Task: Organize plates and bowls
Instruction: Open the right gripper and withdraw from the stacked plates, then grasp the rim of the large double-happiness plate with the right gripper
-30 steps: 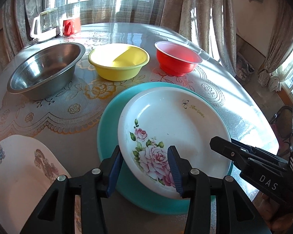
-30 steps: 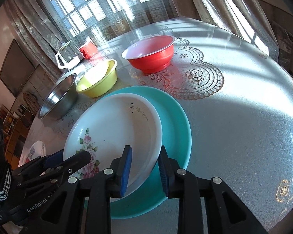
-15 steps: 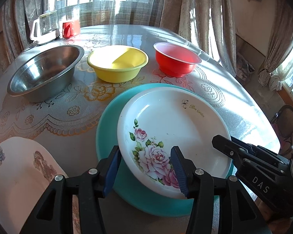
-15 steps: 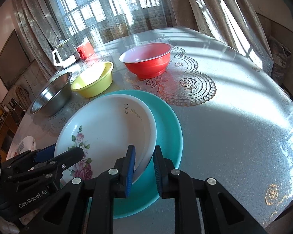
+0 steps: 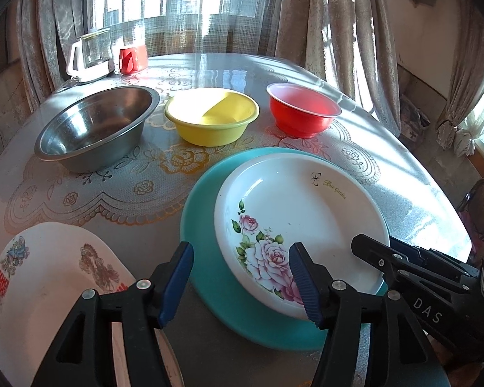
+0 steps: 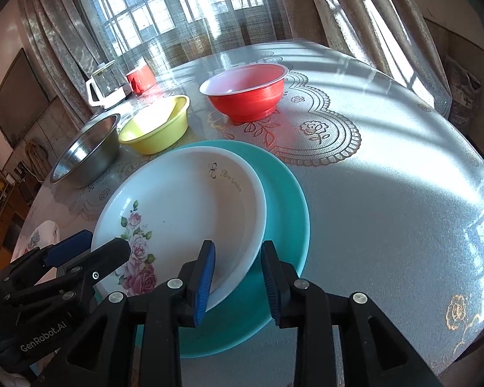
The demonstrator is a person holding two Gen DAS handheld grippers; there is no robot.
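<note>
A white rose-patterned plate (image 5: 300, 213) lies on a larger teal plate (image 5: 206, 251) near the table's front; both show in the right wrist view, the white plate (image 6: 184, 206) and the teal plate (image 6: 287, 200). My left gripper (image 5: 240, 279) is open and empty, above the teal plate's near left rim. My right gripper (image 6: 238, 274) is open, its jaws either side of the white plate's near rim. Behind stand a steel bowl (image 5: 96, 127), a yellow bowl (image 5: 211, 116) and a red bowl (image 5: 303, 109). A second white patterned plate (image 5: 38, 290) lies at front left.
A round table (image 6: 387, 167) with a lace-pattern cover holds everything. A white kettle (image 5: 90, 54) and a red mug (image 5: 133, 59) stand at the far edge by the curtained window. The table's right edge drops off near the right gripper.
Both grippers have drawn back and risen slightly. The left jaws have opened wider. The right jaws, nearly closed on the white plate's rim half a second ago, have opened.
</note>
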